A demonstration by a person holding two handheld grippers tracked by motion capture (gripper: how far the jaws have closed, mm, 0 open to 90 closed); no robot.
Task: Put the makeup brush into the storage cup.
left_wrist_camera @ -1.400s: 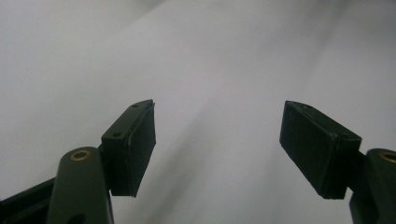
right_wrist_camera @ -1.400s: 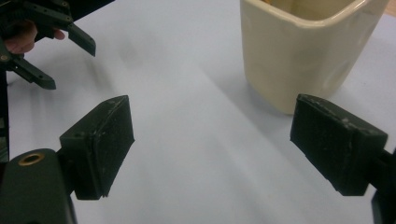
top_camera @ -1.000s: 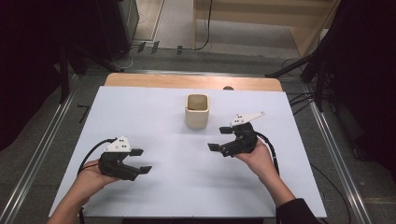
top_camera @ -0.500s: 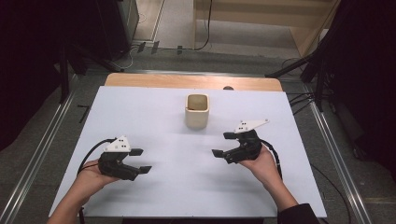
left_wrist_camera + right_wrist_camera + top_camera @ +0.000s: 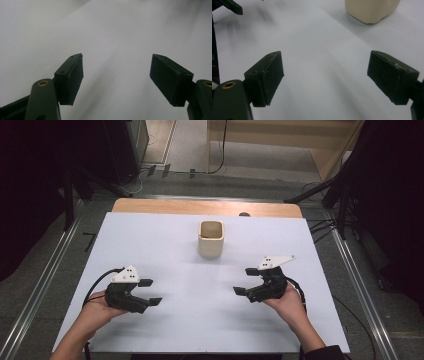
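I hold the left claw and the right claw low over the near half of the white bench, both with jaws spread wide and gripping nothing, well apart and with bare surface between them. Farther back, the beige cup stands upright near the bench's middle, nearer the right claw, with no item in the way. Beyond it runs the wooden far edge, with open surface at both side edges.
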